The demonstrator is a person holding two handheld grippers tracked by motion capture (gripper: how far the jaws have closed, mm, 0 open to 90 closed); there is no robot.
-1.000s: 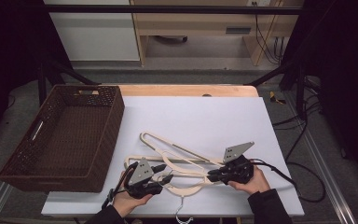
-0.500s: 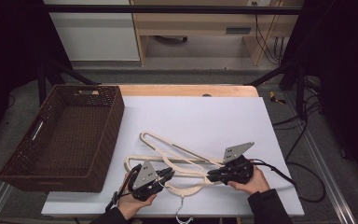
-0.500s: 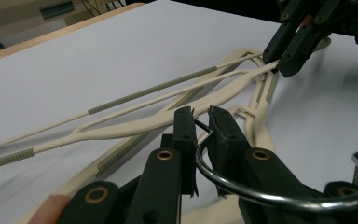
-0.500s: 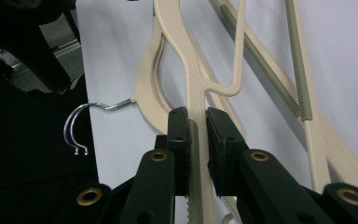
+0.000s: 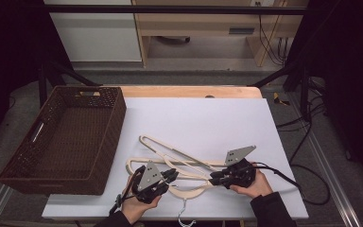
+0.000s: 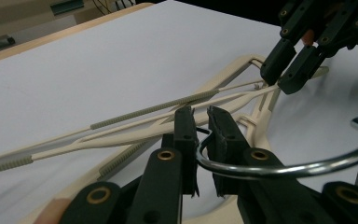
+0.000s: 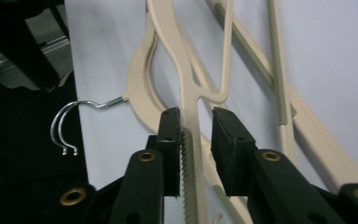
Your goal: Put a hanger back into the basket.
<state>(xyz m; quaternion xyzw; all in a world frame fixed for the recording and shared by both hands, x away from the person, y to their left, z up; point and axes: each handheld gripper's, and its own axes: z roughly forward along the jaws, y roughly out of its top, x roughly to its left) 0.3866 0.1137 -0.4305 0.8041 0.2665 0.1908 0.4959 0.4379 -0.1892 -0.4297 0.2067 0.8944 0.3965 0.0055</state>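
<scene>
The cream hangers (image 5: 179,163) lay tangled near the bench's (image 5: 227,118) front edge, none yet in the wicker basket (image 5: 61,137) at its left edge. The left tongs (image 5: 170,175) had closed to a narrow gap over a hanger's wire neck; the right tongs (image 5: 216,177), just opening, loosely straddled a hanger arm.

On the table (image 5: 283,142), the basket (image 5: 61,137) sits at the left edge. To its right, towards the near edge, lie the hangers (image 5: 179,163), seemingly stacked and crossed. Their hooks (image 5: 185,213) overhang the near edge. The floor and furniture (image 5: 194,28) lie beyond the far side.
</scene>
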